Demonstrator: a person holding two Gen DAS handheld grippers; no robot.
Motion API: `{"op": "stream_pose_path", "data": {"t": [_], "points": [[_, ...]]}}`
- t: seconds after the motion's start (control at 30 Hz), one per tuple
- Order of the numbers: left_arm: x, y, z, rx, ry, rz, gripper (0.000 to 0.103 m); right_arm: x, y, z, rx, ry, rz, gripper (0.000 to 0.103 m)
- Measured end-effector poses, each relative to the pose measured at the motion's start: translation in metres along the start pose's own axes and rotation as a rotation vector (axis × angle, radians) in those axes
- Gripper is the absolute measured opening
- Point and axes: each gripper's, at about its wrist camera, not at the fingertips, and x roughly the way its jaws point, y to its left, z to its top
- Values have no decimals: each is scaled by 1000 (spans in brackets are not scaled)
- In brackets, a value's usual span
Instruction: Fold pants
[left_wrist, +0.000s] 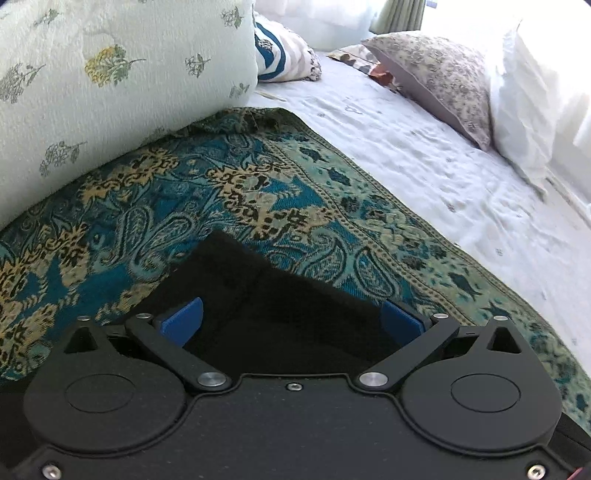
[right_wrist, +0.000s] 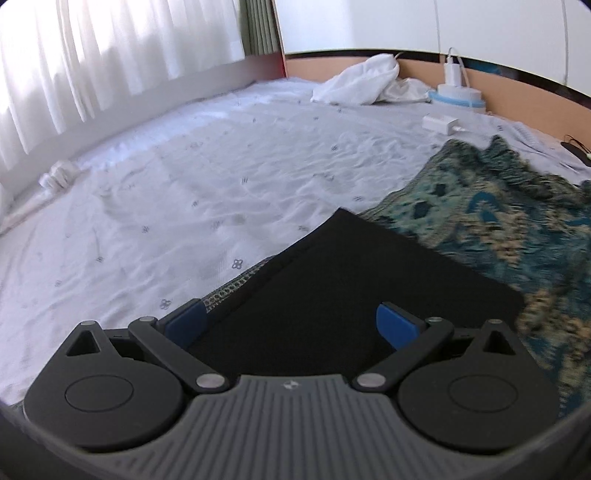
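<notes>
Black pants (left_wrist: 280, 295) lie flat on a teal paisley cloth (left_wrist: 258, 192) spread over a white sheet (left_wrist: 424, 147). The left gripper (left_wrist: 291, 317) stands wide open above the near part of the pants; its blue pads (left_wrist: 183, 319) press on nothing. The right gripper (right_wrist: 291, 321) is likewise spread to full width over the pants (right_wrist: 351, 280), holding nothing. A floral pillow (left_wrist: 110, 74) sits far left; a white charger (right_wrist: 441, 123) lies far right on the sheet
</notes>
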Motion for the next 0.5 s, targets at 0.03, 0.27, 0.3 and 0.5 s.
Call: {"op": "stream_pose_path", "data": {"t": [0.03, 0.27, 0.3, 0.5], "points": [[3, -3, 0, 0, -4, 17, 103, 11, 8, 0, -10, 7, -17, 103], [24, -29, -5, 49, -40, 175, 103, 62, 43, -12, -77, 41, -154, 103], [26, -32, -6, 52, -47, 195, 103, 64, 46, -17, -89, 21, -181, 103], [29, -38, -12, 91, -80, 223, 103, 59, 45, -21, -68, -15, -184, 94]]}}
